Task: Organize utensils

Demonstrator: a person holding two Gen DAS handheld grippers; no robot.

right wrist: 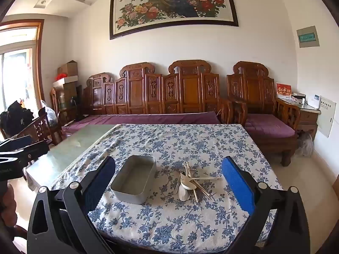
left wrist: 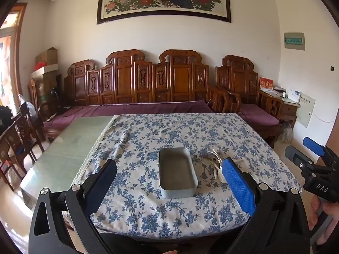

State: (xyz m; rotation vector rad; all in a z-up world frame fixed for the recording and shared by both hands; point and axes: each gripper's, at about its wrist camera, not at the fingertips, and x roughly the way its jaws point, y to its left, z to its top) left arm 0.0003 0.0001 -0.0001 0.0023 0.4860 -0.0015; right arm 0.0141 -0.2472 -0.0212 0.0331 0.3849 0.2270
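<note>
An empty grey metal tray [left wrist: 178,173] [right wrist: 133,182] stands on the blue-flowered tablecloth [left wrist: 148,135] [right wrist: 190,139]. Just right of it lies a loose pile of utensils [right wrist: 192,183]: several pale spoons and thin wooden sticks. In the left wrist view the pile [left wrist: 214,163] is partly hidden behind my blue-padded finger. My left gripper [left wrist: 169,163] hovers open near the table's front edge, facing the tray, with nothing between its fingers. My right gripper [right wrist: 168,160] is open too, level with the gap between tray and pile, and holds nothing. Each gripper shows at the other view's edge [left wrist: 303,151] [right wrist: 25,147].
The cloth leaves a strip of green glass tabletop [left wrist: 70,144] bare on the left. A carved wooden sofa with purple cushions [left wrist: 148,108] runs behind the table. Wooden chairs [left wrist: 17,139] stand at the left, a small side table [left wrist: 290,103] at the right wall.
</note>
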